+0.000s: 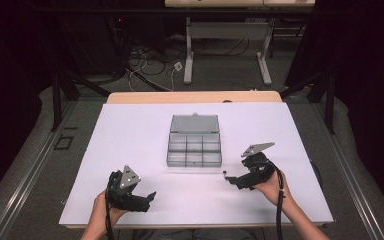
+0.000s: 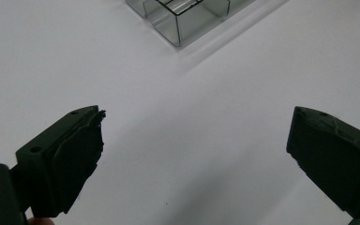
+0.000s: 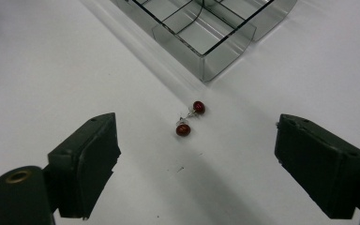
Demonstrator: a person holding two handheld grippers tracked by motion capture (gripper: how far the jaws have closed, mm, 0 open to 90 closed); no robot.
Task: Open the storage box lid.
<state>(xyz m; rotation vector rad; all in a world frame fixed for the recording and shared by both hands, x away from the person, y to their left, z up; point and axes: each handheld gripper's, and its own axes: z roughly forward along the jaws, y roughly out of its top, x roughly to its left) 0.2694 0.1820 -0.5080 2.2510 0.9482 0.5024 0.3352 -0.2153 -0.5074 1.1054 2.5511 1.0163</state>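
- High view: a white table top (image 1: 130, 145) carries a clear compartment box (image 1: 194, 148) near its middle, its lid (image 1: 195, 123) folded back flat on the far side. The left gripper (image 1: 151, 196) is held low at the near left edge of the table, well apart from the box, pointing toward the right. The right gripper (image 1: 228, 178) sits at the near right, its tips aimed left toward the box's near right corner. A tiny dark speck just off those tips is the pair of red earrings (image 1: 224, 173) (too small here to make out any detail).

- Left gripper view: the two black jaws stand wide apart with nothing between them, above bare white table (image 2: 178, 154). A corner of the clear box (image 2: 183, 18) shows at the top edge, well ahead of the jaws.

- Right gripper view: the jaws are spread wide and hold nothing. Between them, a little ahead of the tips, lie the red earrings (image 3: 190, 119): two small round dark-red beads joined by thin silvery posts (the beads lie one just behind the other, nearly touching). They rest on the table (image 3: 51, 70) outside the box, just beside its near corner (image 3: 215, 51), not in any compartment. The compartments seen here look empty.
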